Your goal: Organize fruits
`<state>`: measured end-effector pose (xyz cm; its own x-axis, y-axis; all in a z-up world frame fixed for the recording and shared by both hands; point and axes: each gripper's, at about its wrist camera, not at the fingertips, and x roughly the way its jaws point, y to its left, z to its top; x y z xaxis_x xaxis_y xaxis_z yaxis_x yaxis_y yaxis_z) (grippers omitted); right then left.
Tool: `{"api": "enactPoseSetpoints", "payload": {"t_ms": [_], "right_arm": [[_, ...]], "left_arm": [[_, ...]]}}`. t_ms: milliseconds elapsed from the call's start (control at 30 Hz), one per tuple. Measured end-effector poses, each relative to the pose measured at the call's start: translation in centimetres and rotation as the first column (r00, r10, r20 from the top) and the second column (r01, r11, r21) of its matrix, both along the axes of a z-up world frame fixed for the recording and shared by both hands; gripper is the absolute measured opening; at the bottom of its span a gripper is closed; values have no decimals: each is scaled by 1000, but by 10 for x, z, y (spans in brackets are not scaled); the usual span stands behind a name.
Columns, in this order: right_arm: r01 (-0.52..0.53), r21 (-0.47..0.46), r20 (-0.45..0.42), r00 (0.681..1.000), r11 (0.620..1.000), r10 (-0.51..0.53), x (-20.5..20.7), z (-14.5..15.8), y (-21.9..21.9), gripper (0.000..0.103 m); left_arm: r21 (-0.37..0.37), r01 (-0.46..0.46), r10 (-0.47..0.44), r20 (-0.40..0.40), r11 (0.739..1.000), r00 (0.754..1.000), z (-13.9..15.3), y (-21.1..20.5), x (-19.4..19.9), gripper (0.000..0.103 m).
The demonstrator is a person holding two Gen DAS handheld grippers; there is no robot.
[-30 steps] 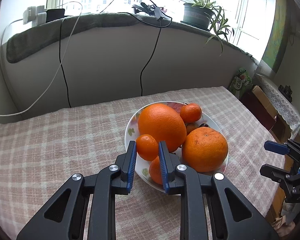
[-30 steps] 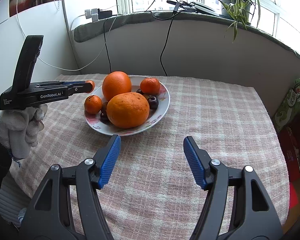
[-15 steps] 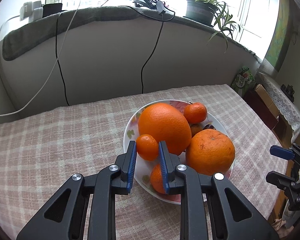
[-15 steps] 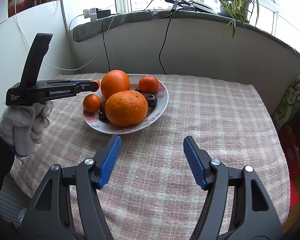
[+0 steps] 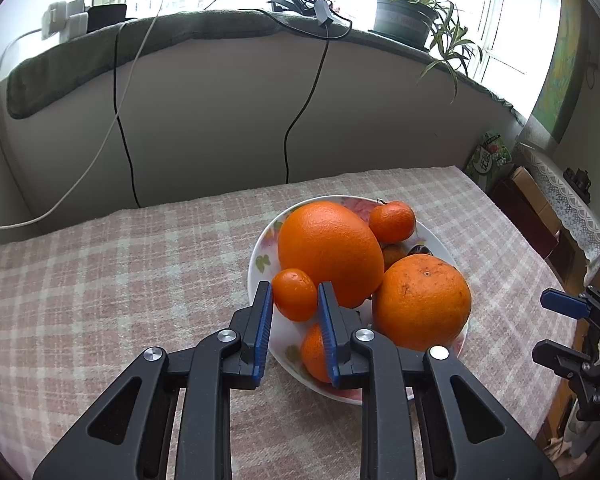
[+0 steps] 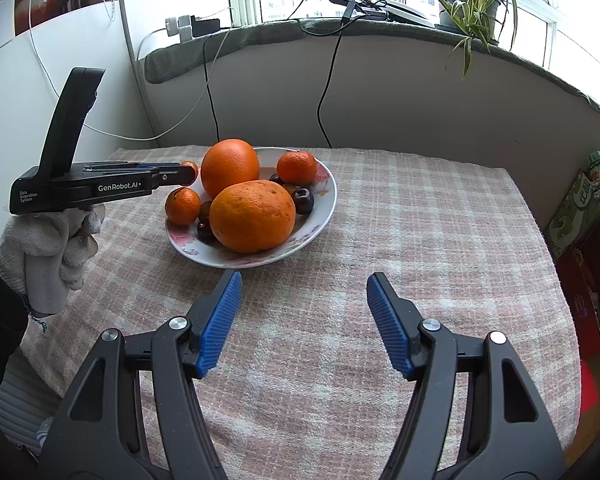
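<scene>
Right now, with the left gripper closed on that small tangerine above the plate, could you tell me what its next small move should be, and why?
Probably lower the small tangerine a little toward the bare plate rim before opening: the left gripper pinches it beside the large orange, seemingly above another tangerine.

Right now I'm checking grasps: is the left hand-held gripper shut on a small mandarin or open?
Shut on it: the left hand-held gripper clamps the small mandarin between both blue pads.

Black gripper (image 6: 304,320), blue ribbed pads (image 6: 220,320)
</scene>
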<state>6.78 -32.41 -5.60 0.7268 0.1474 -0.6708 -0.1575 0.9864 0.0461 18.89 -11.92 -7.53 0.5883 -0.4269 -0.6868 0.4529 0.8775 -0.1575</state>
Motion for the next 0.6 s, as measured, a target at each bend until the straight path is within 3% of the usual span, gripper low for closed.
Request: {"api": "enactPoseSetpoints", "payload": {"t_ms": [267, 367, 600], "right_arm": [[16, -3, 4, 1000, 1000, -16, -1, 1, 1, 68], [26, 0, 7, 1000, 1000, -26, -2, 1, 1, 76], [36, -5, 14, 999, 999, -36, -6, 4, 3, 77]], "left_arm": [[-1, -3, 3, 13, 1000, 1000, 4, 0, -5, 22], [-3, -3, 3, 21, 1000, 1000, 6, 0, -9, 30], [-11, -8, 8, 36, 1000, 999, 13, 3, -19, 31]]}}
